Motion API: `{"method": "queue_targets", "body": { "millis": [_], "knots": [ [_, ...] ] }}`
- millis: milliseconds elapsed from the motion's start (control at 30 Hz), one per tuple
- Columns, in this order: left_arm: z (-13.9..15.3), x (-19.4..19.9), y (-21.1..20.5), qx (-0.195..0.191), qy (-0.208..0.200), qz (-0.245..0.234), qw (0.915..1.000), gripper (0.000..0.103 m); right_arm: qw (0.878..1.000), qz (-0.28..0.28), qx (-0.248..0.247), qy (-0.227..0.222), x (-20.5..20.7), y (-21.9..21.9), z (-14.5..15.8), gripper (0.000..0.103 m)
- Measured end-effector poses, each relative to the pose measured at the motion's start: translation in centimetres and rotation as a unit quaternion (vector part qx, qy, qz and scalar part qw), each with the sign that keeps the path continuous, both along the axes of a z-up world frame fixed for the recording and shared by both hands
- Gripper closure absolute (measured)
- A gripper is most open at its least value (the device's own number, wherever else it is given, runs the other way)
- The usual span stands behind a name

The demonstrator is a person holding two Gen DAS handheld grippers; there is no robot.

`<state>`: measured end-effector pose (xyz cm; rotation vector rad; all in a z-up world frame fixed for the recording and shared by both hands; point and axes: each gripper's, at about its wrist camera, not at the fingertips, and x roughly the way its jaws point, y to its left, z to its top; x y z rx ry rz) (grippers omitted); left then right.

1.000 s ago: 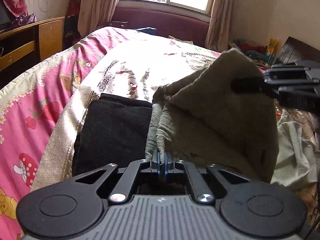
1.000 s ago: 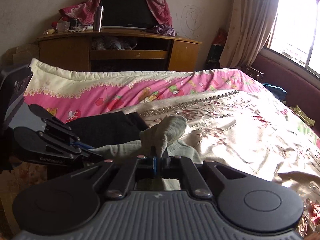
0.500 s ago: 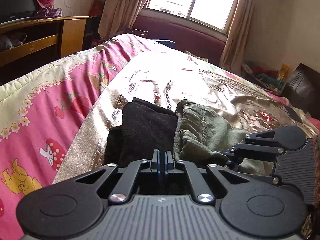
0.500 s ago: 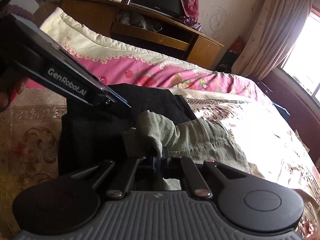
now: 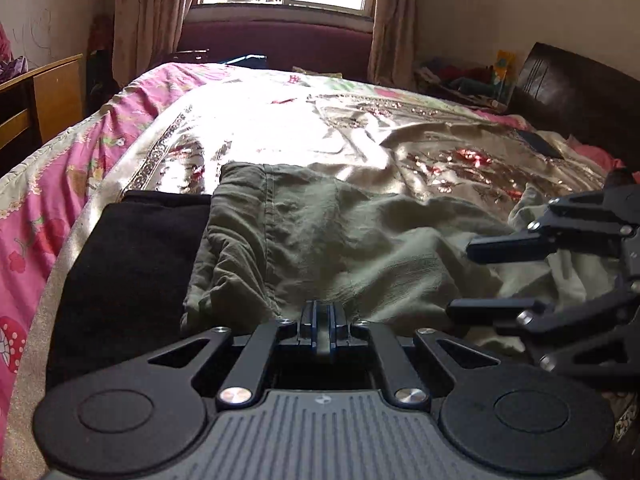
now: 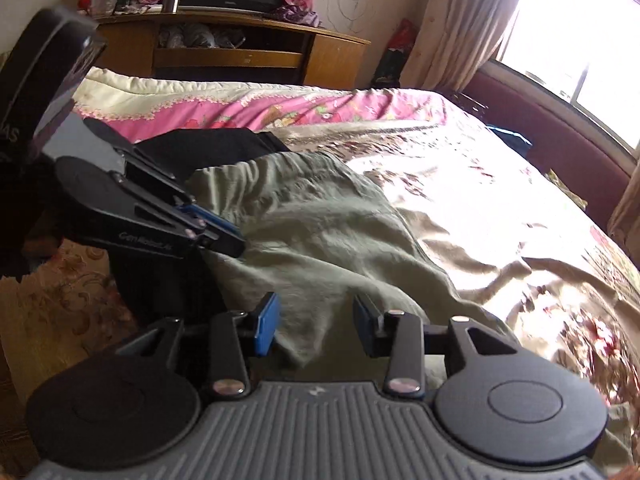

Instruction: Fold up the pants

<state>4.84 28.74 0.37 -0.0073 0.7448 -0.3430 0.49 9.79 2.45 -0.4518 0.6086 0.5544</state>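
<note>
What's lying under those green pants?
The green pants lie on the gold bedspread, beside black folded clothes. Anything directly beneath them is covered.

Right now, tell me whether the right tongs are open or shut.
Open. The right tongs have their blue pads spread apart, with the green pants lying loose between them, not pinched.

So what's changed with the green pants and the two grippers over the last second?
The right gripper has opened and let go of the green pants, which were held up a second ago and now lie flat on the bed. The left gripper stays shut on them. The black pants haven't moved.
</note>
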Motion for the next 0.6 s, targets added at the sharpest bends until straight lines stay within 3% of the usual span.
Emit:
{"method": "queue_targets", "body": {
  "millis": [100,200,300,400,600],
  "knots": [
    [0.1,-0.5,0.2,-0.008,0.007,0.012,0.9999,0.082,0.994,-0.108,0.017,0.016,0.8,-6.8,0.7,0.063],
    [2.1,-1.3,-0.4,-0.015,-0.016,0.022,0.9995,0.082,0.975,-0.217,0.05,0.022,1.9,-13.9,1.4,0.062],
    [3.9,-1.7,-2.9,-0.011,-0.039,0.005,0.9992,0.082,0.936,-0.336,0.102,0.026,3.6,-22.4,1.9,0.061],
    [4.8,-1.3,-6.6,-0.002,-0.056,-0.015,0.9983,0.082,0.894,-0.417,0.16,0.024,5.1,-29.3,1.6,0.059],
    [5.0,0.1,-14.5,-0.008,-0.055,-0.064,0.9964,0.082,0.82,-0.501,0.27,0.053,8.6,-37.8,-2.3,0.06]
  ]
}}
